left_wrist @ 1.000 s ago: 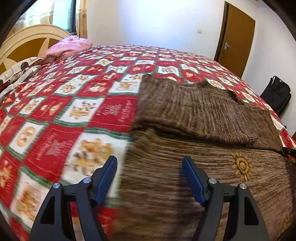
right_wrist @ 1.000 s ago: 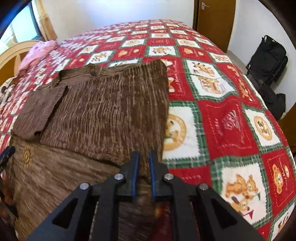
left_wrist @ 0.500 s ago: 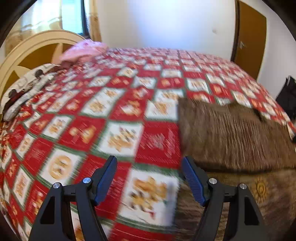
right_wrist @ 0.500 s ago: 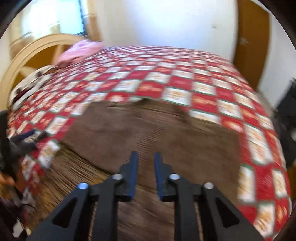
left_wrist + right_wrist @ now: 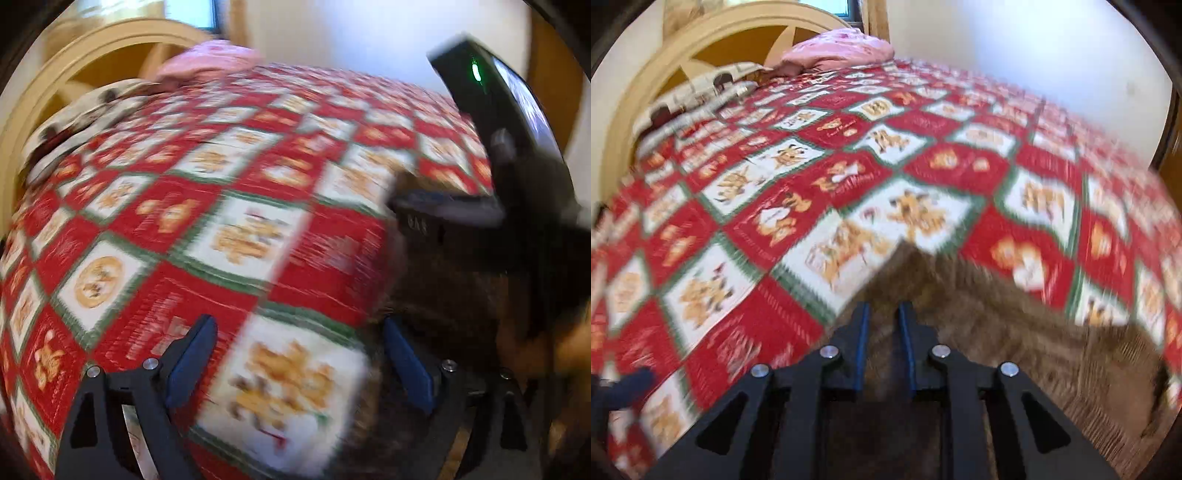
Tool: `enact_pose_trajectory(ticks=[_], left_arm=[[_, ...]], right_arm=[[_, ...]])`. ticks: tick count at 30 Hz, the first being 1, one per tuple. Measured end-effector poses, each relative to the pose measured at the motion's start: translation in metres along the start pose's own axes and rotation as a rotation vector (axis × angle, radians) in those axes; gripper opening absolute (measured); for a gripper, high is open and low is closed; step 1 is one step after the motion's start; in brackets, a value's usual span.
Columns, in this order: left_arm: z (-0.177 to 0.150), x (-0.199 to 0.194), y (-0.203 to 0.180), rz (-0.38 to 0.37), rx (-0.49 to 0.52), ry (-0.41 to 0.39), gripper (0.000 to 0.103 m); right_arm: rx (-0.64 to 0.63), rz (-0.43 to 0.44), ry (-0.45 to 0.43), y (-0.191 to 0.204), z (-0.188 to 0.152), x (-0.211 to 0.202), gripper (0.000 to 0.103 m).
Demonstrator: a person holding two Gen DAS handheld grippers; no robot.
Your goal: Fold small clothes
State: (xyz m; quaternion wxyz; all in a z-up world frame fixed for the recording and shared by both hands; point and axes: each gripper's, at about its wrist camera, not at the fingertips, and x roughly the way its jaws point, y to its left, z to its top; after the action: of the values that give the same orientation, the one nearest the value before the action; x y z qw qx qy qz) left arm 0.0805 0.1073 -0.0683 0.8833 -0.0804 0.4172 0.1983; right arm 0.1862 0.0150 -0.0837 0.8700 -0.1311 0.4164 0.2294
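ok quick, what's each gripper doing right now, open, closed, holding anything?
Left gripper: jaws wide open, holding nothing.
Right gripper: jaws nearly closed over the brown sweater; whether they pinch it cannot be told.

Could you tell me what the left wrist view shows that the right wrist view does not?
Only the left view shows the right gripper from the side, with a green light, and the left gripper wide open over the quilt. Only the right view shows the garment pulled to a peak, running back between the right gripper's nearly shut fingers. Both show the quilt, headboard and pink bedding.
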Motion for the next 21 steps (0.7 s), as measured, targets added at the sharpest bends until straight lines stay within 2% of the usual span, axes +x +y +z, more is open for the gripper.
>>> enact_pose_trajectory(ticks=[2, 3, 5, 6, 7, 9, 11, 13, 14, 18, 21], left_arm=[[-0.001, 0.003, 0.015, 0.196, -0.022, -0.034, 0.092], [0.0, 0.006, 0.022, 0.196, -0.047, -0.024, 0.092], [0.0, 0.012, 0.04, 0.114, -0.116, 0.028, 0.092], [0.001, 0.01, 0.043, 0.11, -0.122, 0.026, 0.092], [0.002, 0.005, 0.044, 0.122, -0.117, 0.012, 0.092], [0.008, -0.011, 0.039, 0.09, -0.074, -0.046, 0.092], [0.014, -0.03, 0.029, 0.067, -0.02, -0.104, 0.092], [0.021, -0.043, 0.014, 0.029, 0.033, -0.156, 0.092], [0.025, -0.048, 0.003, -0.006, 0.065, -0.171, 0.092], [0.031, -0.045, -0.045, -0.098, 0.161, -0.197, 0.092], [0.037, -0.022, -0.069, -0.054, 0.181, -0.126, 0.092]], right_arm=[[-0.004, -0.026, -0.011, 0.009, 0.006, 0.005, 0.022], [-0.016, -0.029, -0.009, 0.012, 0.009, 0.009, 0.023], [-0.023, -0.029, -0.007, 0.013, 0.012, 0.012, 0.023], [-0.019, -0.025, -0.01, 0.012, 0.012, 0.011, 0.023], [-0.016, -0.015, -0.016, 0.011, 0.011, 0.007, 0.023], [0.016, 0.043, -0.046, 0.001, 0.012, -0.008, 0.022], [0.092, 0.081, -0.129, -0.014, 0.009, -0.04, 0.023], [0.152, 0.081, -0.192, -0.032, -0.008, -0.08, 0.041], [0.173, 0.046, -0.196, -0.042, -0.024, -0.101, 0.044], [0.287, -0.048, -0.119, -0.079, -0.088, -0.139, 0.045], [0.376, -0.083, -0.042, -0.098, -0.131, -0.146, 0.046]])
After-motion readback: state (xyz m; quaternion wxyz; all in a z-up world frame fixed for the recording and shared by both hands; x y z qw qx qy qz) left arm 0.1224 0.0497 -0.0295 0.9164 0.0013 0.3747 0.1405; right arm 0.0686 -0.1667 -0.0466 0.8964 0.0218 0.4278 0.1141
